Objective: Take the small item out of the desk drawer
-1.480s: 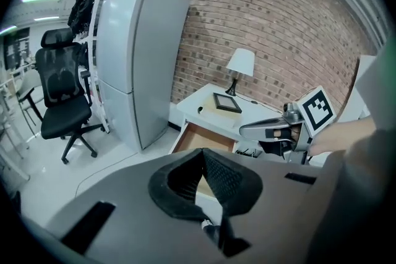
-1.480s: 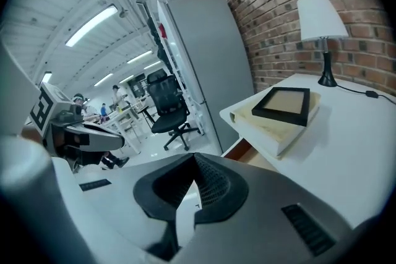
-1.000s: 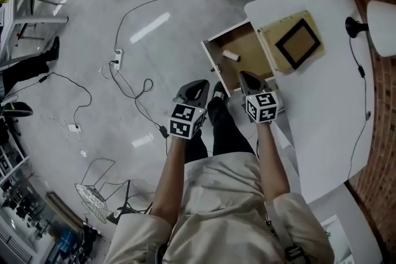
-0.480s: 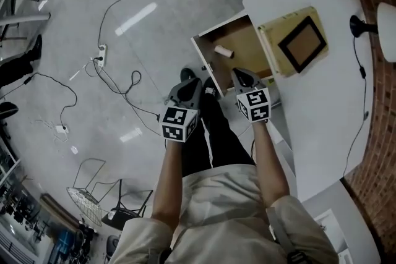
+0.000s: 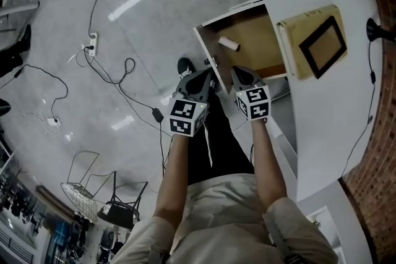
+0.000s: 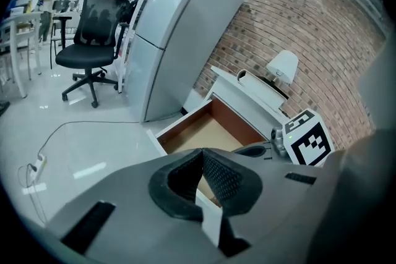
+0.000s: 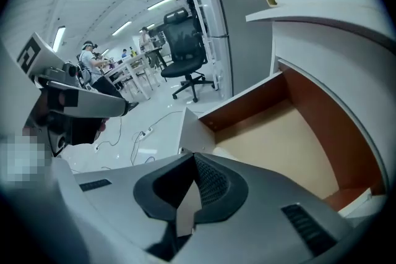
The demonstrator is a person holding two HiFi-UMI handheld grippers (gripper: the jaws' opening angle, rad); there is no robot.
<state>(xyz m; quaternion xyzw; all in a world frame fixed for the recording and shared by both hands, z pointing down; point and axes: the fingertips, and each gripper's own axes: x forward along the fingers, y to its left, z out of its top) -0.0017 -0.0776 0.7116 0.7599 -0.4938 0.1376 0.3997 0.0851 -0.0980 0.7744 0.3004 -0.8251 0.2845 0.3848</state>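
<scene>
Drawer (image 5: pixel 262 49) open, small item (image 5: pixel 229 43) inside. My left gripper (image 5: pixel 203 78), right gripper (image 5: pixel 241 73) closed, empty, at drawer front. Reach step; next: open right gripper over item.

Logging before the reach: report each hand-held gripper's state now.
Left hand-held gripper: closed, holding nothing.
Right hand-held gripper: closed, holding nothing.

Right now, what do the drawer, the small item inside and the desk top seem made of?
Drawer: probably wood or wood-look board, matte brown inside, white front. Small item: pale, roll-shaped; too small to tell the material. Desk top: smooth, even white, likely laminate or painted board.
</scene>
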